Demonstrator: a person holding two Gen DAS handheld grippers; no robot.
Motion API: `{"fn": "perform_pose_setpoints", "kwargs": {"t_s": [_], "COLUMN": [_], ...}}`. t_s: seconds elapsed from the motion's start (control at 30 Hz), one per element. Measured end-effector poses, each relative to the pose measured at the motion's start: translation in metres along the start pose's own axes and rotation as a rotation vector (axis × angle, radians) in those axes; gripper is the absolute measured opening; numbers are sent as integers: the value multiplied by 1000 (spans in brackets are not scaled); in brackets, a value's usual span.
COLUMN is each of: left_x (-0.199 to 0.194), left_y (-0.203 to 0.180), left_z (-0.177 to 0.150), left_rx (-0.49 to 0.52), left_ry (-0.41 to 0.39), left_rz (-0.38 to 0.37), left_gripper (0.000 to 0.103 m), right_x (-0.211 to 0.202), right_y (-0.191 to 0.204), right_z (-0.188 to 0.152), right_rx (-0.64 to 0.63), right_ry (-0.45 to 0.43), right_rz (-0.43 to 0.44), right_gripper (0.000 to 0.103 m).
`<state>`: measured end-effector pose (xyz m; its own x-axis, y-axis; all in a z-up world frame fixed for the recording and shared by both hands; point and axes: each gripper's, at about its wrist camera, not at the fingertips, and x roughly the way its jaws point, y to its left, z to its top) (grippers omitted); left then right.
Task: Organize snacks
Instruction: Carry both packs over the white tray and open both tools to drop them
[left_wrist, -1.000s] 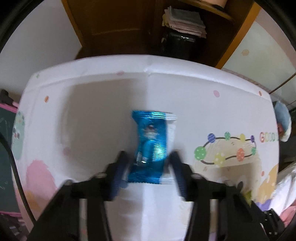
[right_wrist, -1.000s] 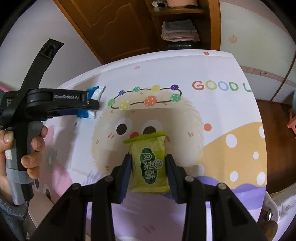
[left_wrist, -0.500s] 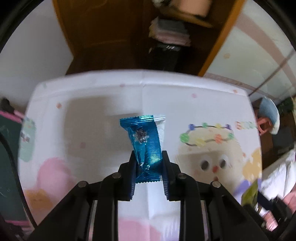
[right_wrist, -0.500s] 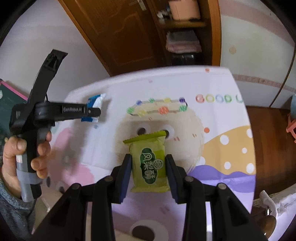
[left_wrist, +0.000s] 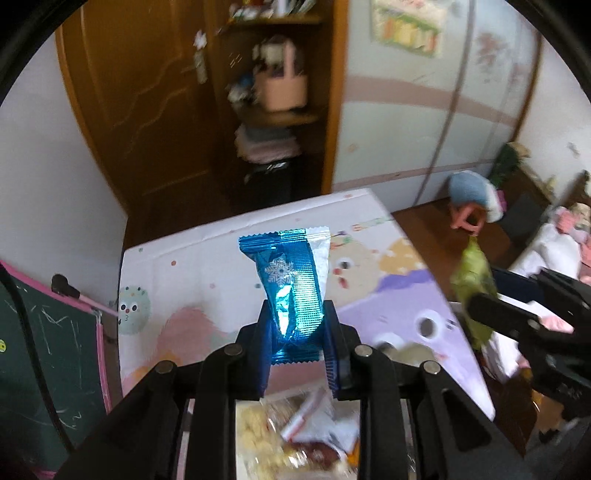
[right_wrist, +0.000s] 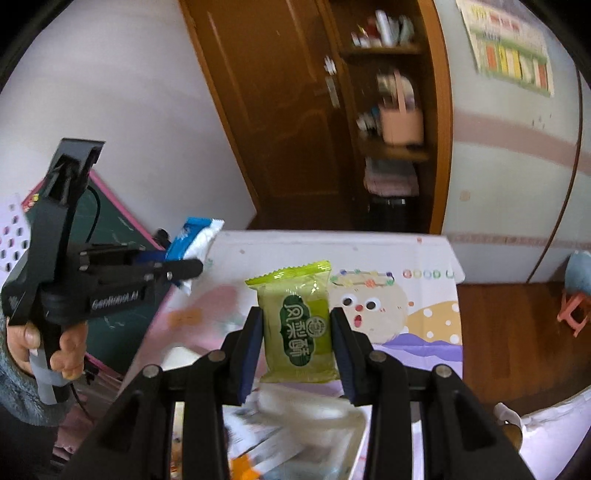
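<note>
1. The left gripper (left_wrist: 298, 341) pinches a blue snack (left_wrist: 291, 284) tight by its lower half. The snack is up in the air, above the table (left_wrist: 207, 266).
2. The right gripper (right_wrist: 296, 345) pinches a green snack (right_wrist: 297, 319) by its two sides. This snack is in the air above the table too.
3. Both snacks are picked up, so the step now looks like carrying them.
4. Below the grippers, at the near edge of the table, sits a blurry pile of snacks (left_wrist: 295, 432) in what may be a clear box (right_wrist: 317, 417). It is too blurry to be sure.
5. The next move is likely to bring each snack down over that pile, then let go. The grippers are near each other, so they must not bump.
</note>
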<state>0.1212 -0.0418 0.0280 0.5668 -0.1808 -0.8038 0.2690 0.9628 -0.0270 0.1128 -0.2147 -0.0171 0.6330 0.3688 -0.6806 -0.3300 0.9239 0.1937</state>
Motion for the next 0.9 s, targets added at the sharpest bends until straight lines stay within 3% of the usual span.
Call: {"fn": "perform_pose_setpoints", "kwargs": {"t_s": [0.2,0.37,0.67,0.9], "left_x": [-80,-99,-70,-42], "left_y": [-15,-12,-4,-5], "left_z": [-57,-104,-174,-201], "left_rx": [28,13,-86,-144], "left_ry": [-92,-110,-99,-81], "left_rz": [-111,-151,-91,-20], "left_gripper": [22,22,22,22], "right_x": [-61,-86,-72,-40], "right_y": [49,74,94,94], "right_z": [-25,-62,-115,-137], "right_rx": [-24,-7,39,68], "right_ry": [-77,-128,-89,5], "right_rz": [13,17,-5,-55], "right_gripper": [37,37,37,37]}}
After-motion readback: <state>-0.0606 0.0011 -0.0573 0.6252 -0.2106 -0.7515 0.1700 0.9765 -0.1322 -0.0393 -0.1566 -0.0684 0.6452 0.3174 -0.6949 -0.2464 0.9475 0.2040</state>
